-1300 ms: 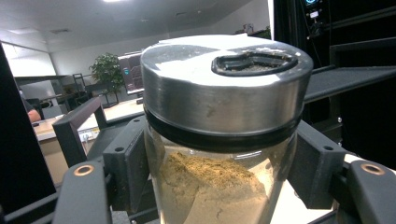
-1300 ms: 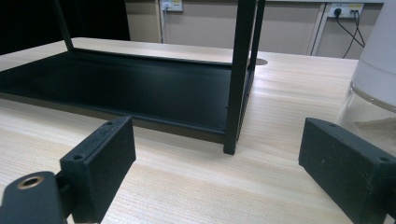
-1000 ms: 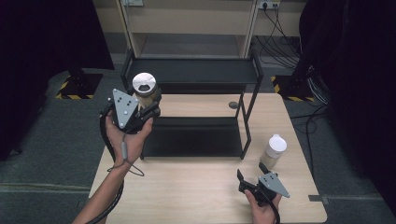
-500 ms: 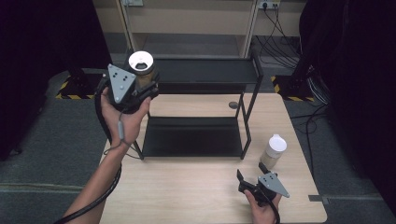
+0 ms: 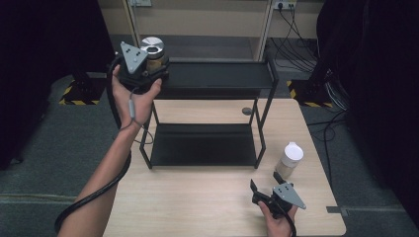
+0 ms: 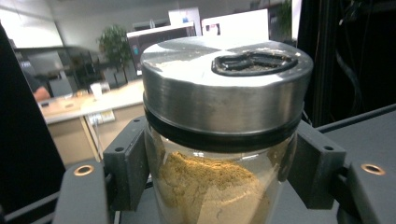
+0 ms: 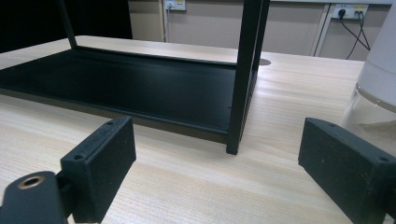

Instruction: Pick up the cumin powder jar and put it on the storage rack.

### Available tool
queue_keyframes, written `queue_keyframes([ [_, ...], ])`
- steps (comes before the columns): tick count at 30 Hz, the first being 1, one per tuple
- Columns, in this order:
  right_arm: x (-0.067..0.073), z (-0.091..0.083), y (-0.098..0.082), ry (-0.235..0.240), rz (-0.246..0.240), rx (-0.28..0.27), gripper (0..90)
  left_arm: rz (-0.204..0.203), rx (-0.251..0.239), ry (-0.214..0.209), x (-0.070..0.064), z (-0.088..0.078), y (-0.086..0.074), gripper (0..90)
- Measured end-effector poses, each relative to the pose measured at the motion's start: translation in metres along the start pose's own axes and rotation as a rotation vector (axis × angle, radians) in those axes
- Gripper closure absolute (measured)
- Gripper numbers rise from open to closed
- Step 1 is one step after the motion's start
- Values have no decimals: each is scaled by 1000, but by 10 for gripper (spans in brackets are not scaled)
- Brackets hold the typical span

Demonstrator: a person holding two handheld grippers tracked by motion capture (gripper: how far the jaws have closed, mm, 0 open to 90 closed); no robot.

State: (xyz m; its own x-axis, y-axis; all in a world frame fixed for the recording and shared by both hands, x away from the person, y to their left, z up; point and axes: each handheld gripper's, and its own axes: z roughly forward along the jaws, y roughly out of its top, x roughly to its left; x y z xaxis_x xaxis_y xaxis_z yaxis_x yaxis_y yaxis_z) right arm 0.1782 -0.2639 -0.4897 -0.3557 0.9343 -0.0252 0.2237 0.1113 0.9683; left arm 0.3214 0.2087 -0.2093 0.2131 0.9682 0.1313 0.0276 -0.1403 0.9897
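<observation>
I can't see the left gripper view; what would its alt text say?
A glass spice jar of tan powder, capped with a brushed-metal lid, sits clamped between the left gripper's two black jaws. A black shelf lies to the right, with a blurred office behind.

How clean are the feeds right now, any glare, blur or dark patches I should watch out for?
High view: dark at both sides, light wooden table evenly lit, image soft. Left gripper view: the glass spice jar with the brushed-metal lid is sharp, with window glare on the lid; the office behind is blurred. Right gripper view: the black metal shelf rack is sharp, the near jaws soft, the white-lidded jar cropped.
</observation>
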Motion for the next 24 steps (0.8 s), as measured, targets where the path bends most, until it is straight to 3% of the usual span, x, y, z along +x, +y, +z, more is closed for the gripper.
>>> queue_keyframes([
  [11,-1,0,-1,5,-1,-3,113,-26,61,33,-2,20,2,309],
  [24,0,0,0,6,-6,-2,114,-85,60,37,1,26,-6,308],
])
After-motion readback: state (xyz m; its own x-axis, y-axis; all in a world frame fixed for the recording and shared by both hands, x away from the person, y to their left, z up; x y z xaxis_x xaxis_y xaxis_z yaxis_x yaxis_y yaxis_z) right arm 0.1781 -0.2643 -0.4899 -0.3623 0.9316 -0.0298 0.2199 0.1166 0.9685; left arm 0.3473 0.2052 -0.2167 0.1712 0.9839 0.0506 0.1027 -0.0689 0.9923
